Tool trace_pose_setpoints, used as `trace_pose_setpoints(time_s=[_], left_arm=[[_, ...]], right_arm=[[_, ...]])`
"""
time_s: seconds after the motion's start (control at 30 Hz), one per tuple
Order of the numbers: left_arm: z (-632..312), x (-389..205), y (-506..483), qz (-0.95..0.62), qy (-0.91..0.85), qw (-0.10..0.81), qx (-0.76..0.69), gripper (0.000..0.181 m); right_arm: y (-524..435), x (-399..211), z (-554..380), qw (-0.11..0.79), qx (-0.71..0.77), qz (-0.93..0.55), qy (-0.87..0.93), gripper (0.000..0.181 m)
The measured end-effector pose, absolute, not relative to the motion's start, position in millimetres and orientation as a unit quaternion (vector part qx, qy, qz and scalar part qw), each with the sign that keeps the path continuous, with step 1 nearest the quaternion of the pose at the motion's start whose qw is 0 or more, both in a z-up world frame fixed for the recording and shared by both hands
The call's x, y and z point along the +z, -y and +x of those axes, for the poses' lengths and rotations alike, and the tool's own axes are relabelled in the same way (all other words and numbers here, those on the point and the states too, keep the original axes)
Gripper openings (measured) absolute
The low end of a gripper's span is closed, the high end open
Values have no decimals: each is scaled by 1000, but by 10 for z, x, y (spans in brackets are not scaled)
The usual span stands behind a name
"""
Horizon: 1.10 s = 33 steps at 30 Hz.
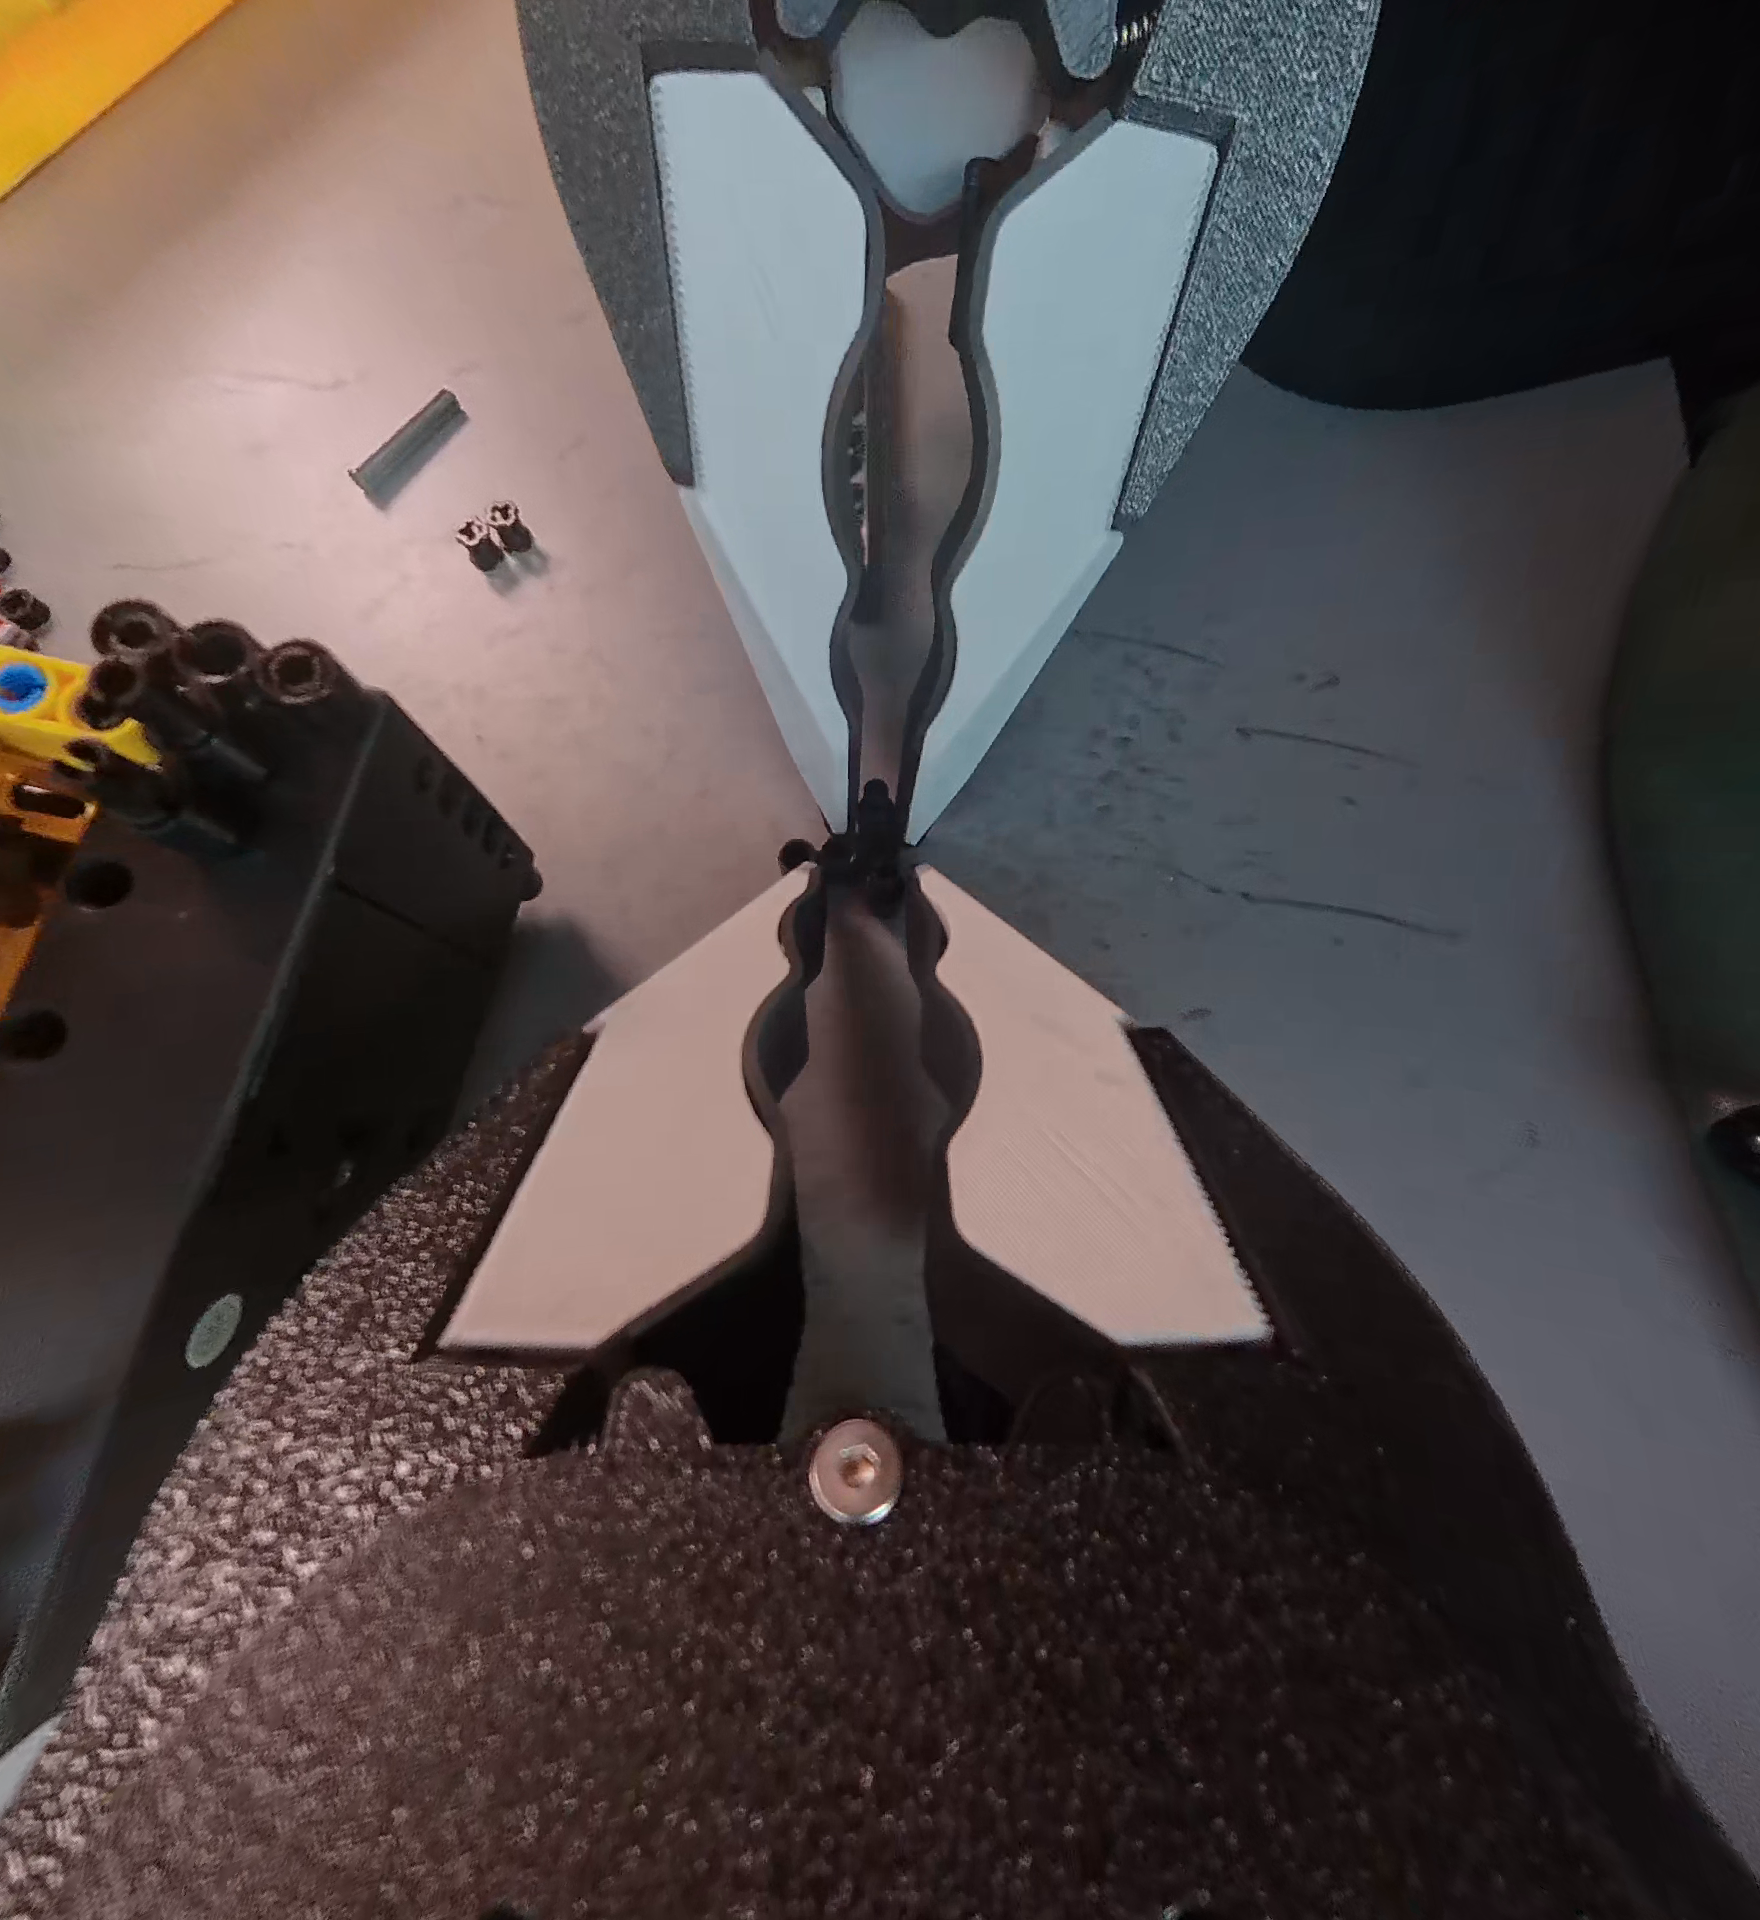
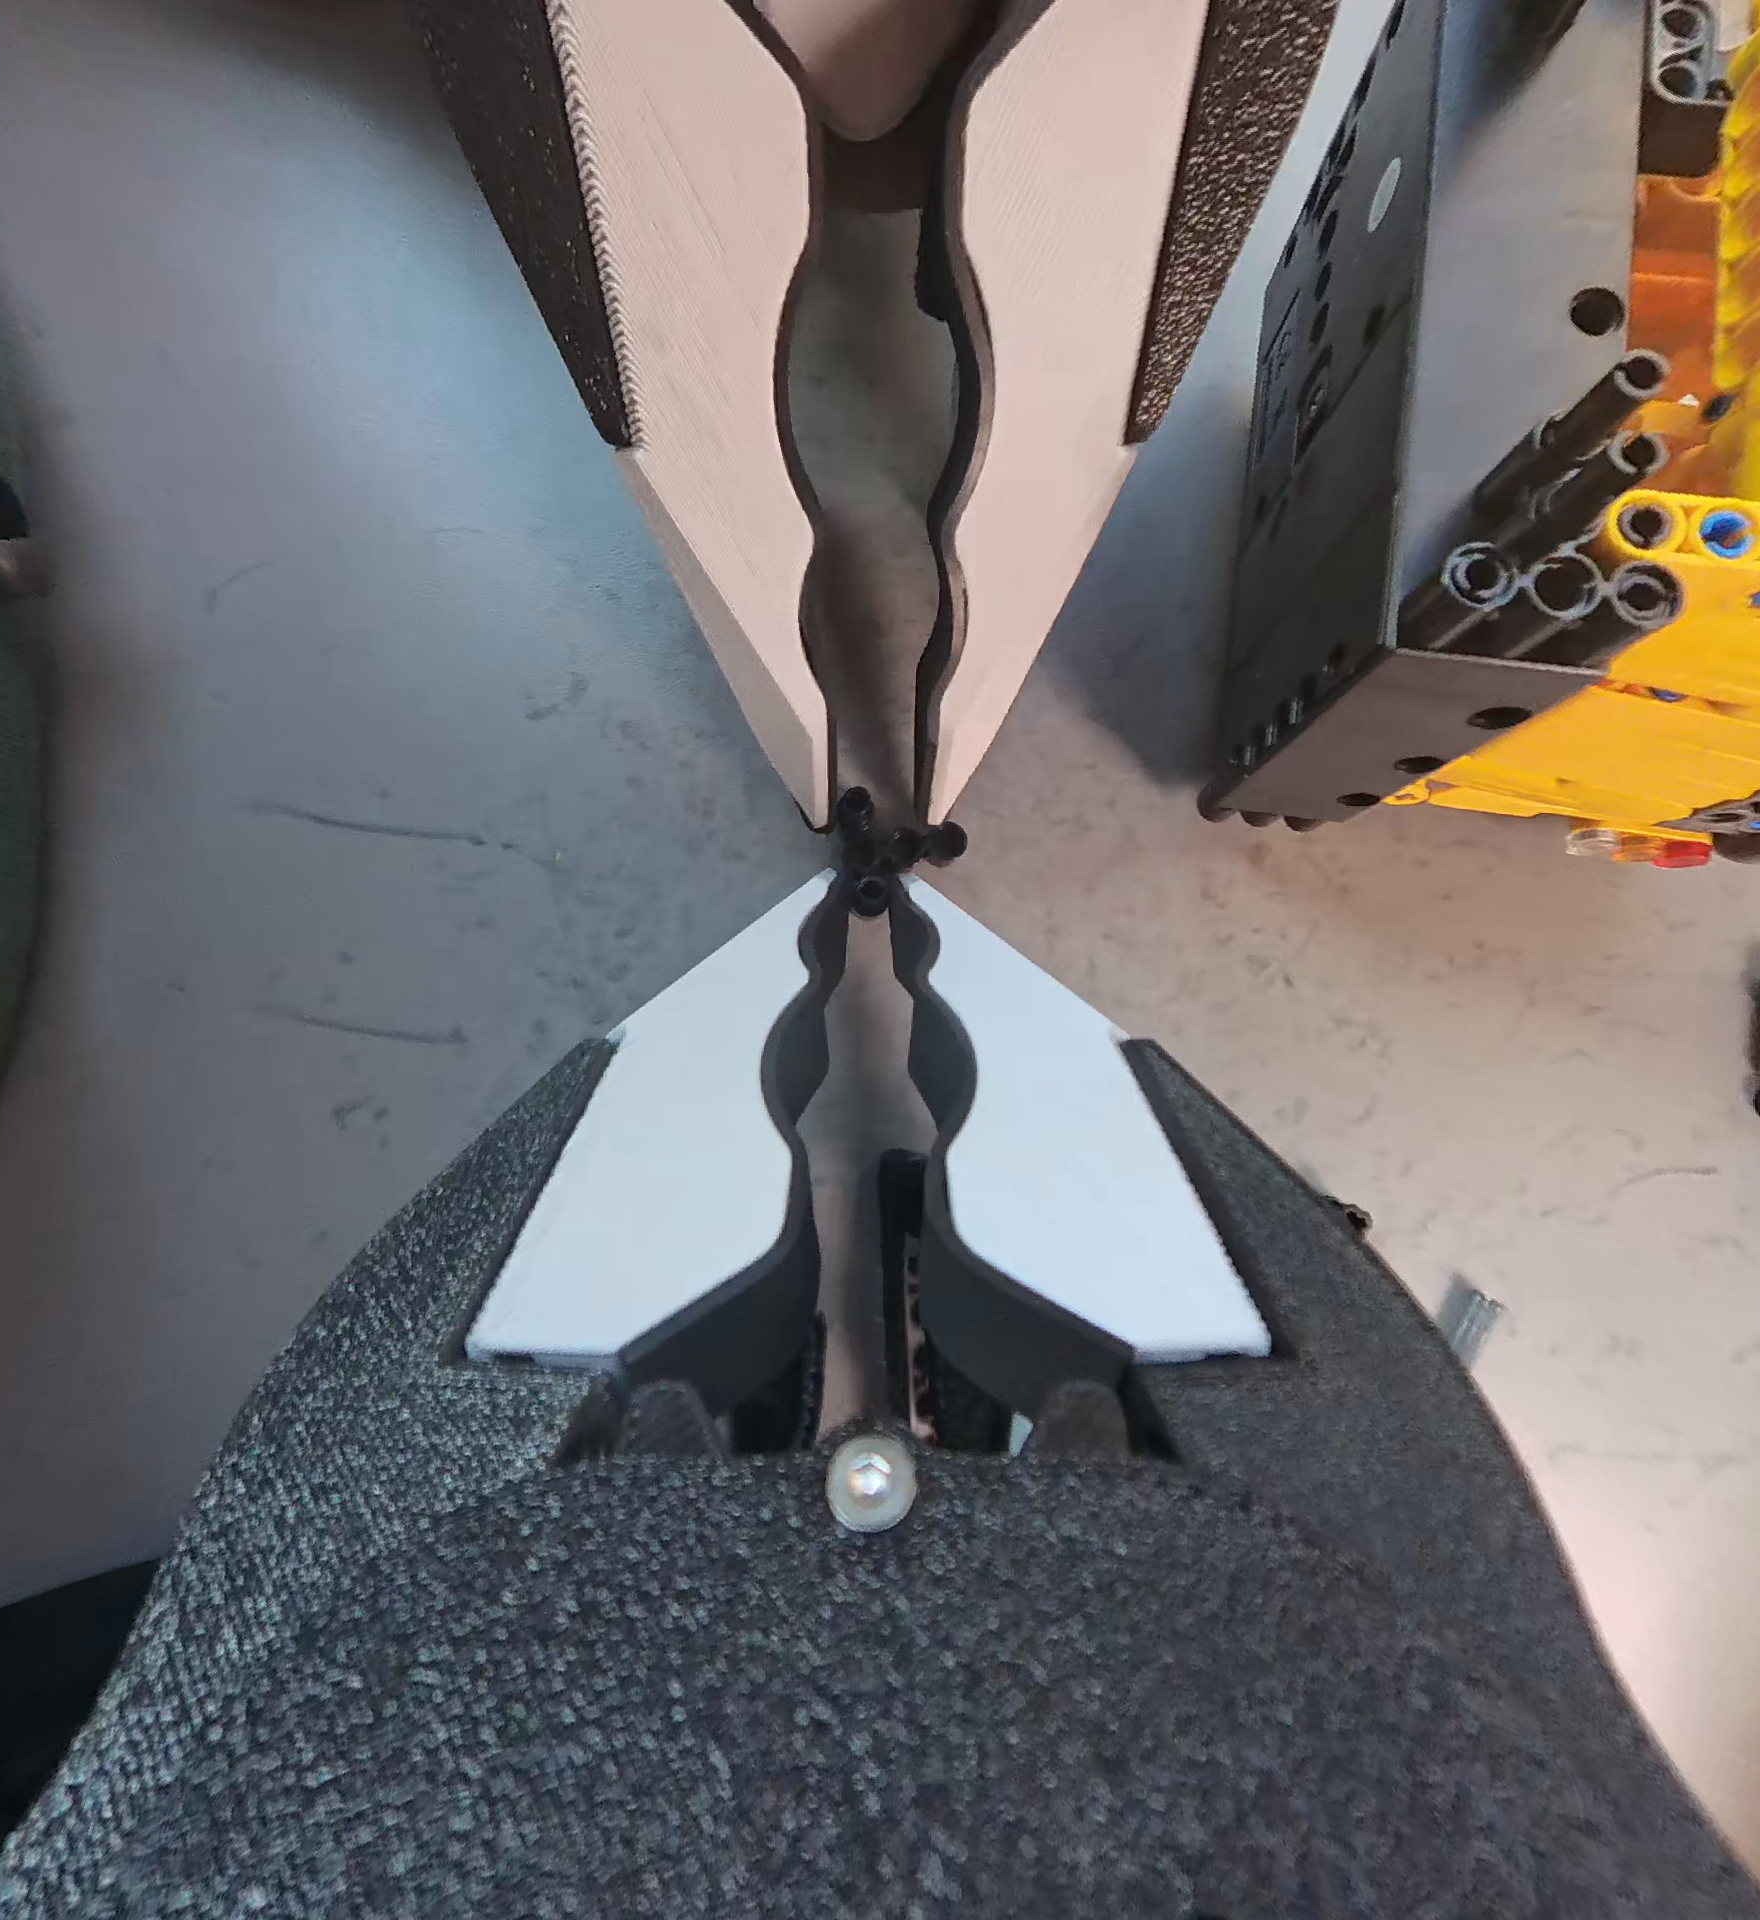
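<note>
— Both grippers meet tip to tip at centre frame: our left gripper [image 1: 871,883] comes up from the bottom of its view, the right gripper [image 2: 868,891] likewise in its own, each closed on the same cluster of small black connector pieces [image 1: 868,847].

— What could go wrong, do we think?

— We judge the grip is shallow, at the very fingertips; any twist or uneven pull between the two could pop the pieces out onto the grey table [image 1: 1271,831].

— How do they look?

— Tiny, glossy black, tubular, with round holes. The black and yellow brick model [image 2: 1541,540] sits at upper right of the right view, with loose black pins [image 1: 497,535] at middle left of the left view.
</note>
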State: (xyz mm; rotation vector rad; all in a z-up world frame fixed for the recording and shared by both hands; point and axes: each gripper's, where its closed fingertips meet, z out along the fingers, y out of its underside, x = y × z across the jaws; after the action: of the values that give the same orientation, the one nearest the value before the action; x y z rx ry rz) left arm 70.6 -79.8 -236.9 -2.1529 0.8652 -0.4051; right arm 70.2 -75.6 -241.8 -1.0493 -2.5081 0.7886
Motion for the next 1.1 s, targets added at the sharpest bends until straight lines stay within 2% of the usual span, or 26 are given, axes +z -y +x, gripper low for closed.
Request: trace_pose_setpoints(time_s=[0.37,0.73,0.93,1.1], left_arm=[[569,-2344,731,-848,-321,397,-142,12],[677,-2315,777,-840,-330,397,-165,21],[711,-2359,726,-841,-341,396,-138,9],[675,-2361,719,-840,-345,399,-128,7]], right_arm=[[739,-2407,661,160,308,-371,861,8],[564,-2202,637,192,344,-375,839,20],[314,-2033,571,232,360,-403,809,20],[20,-1916,520,279,361,-434,777,20]])
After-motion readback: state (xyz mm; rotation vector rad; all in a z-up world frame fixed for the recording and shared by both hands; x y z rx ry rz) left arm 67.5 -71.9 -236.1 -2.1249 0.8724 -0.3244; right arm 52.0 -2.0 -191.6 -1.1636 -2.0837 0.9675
